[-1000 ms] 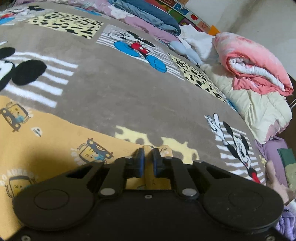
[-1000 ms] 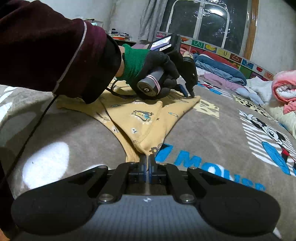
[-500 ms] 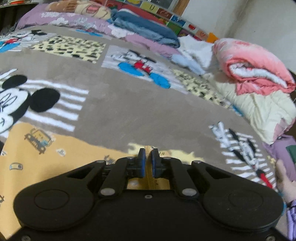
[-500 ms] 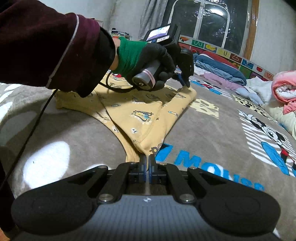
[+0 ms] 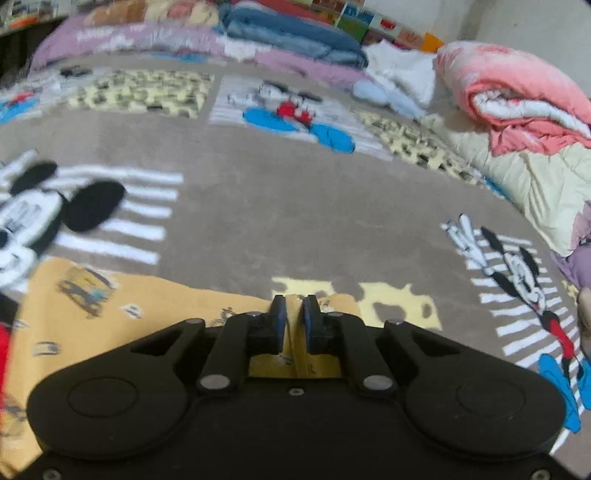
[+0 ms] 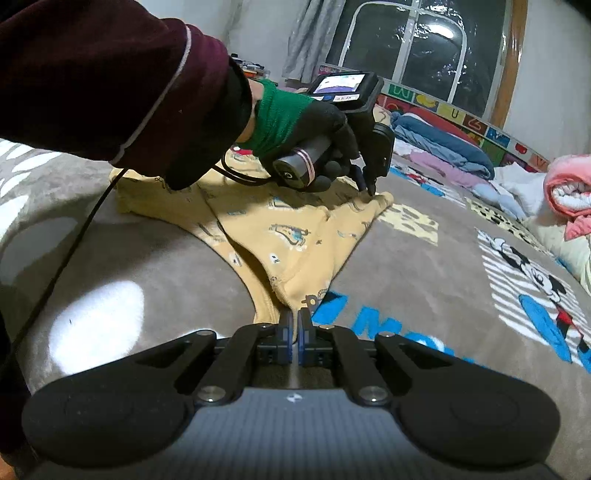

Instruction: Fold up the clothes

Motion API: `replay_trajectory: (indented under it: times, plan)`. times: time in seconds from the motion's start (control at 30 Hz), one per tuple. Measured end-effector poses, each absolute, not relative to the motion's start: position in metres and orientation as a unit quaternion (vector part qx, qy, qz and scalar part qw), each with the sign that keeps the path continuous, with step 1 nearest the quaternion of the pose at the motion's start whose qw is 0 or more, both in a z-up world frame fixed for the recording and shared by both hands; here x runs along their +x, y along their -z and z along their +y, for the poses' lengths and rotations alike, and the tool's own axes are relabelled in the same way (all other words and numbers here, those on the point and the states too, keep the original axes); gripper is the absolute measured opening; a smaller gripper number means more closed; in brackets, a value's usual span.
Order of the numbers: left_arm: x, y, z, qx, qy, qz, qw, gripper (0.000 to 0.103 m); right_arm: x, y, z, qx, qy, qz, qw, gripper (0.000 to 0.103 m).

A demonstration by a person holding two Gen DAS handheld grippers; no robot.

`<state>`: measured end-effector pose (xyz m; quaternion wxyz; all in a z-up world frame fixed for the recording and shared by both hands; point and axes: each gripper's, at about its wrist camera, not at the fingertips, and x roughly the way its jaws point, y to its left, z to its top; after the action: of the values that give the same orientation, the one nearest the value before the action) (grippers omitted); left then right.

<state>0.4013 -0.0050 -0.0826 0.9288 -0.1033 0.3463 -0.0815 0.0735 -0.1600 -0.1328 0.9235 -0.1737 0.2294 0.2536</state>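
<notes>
Yellow garment (image 6: 288, 236) with small cartoon prints, spread flat on a grey-brown cartoon-mouse blanket (image 6: 424, 266) covering a bed. Everything placed relative to that garment.

Right claw (image 6: 294, 332) at the garment's near corner, fingers almost together, pinching a thin edge of yellow cloth between the blue pads. Left claw (image 6: 367, 184) at the garment's far right corner, tips pressed down onto the cloth; gripped by a hand (image 6: 314, 129) in a green and black glove, with a dark maroon sleeve (image 6: 110, 85) above the garment's left half. Small lit screen (image 6: 341, 86) on top of that tool, above the far corner. Black cable (image 6: 74, 251) trailing from the tool across the blanket left of the garment.

From the left wrist view: left claw (image 5: 294, 325) narrowly parted, a fold of the yellow garment (image 5: 110, 314) standing between the blue pads; picture slightly blurred. Beyond the garment, bare blanket (image 5: 258, 206) with mouse patches. Far beyond and to the right, a rolled pink quilt (image 5: 517, 99) on a cream quilt (image 5: 535, 184); far beyond, blue bedding (image 5: 288, 33) along the wall.
</notes>
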Motion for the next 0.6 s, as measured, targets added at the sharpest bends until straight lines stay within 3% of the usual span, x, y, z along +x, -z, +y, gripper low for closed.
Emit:
replay_trajectory:
  times: [0.53,0.6]
  plan:
    - [0.200,0.071,-0.011,-0.043,0.188,0.314,0.930,0.008,0.064,0.132,-0.148,-0.237,-0.243,0.215,0.916,0.007]
    - [0.189,0.077,-0.017,-0.027,0.200,0.324,0.924,0.012,0.062,0.133,-0.146,-0.246,-0.241,0.211,0.915,0.007]
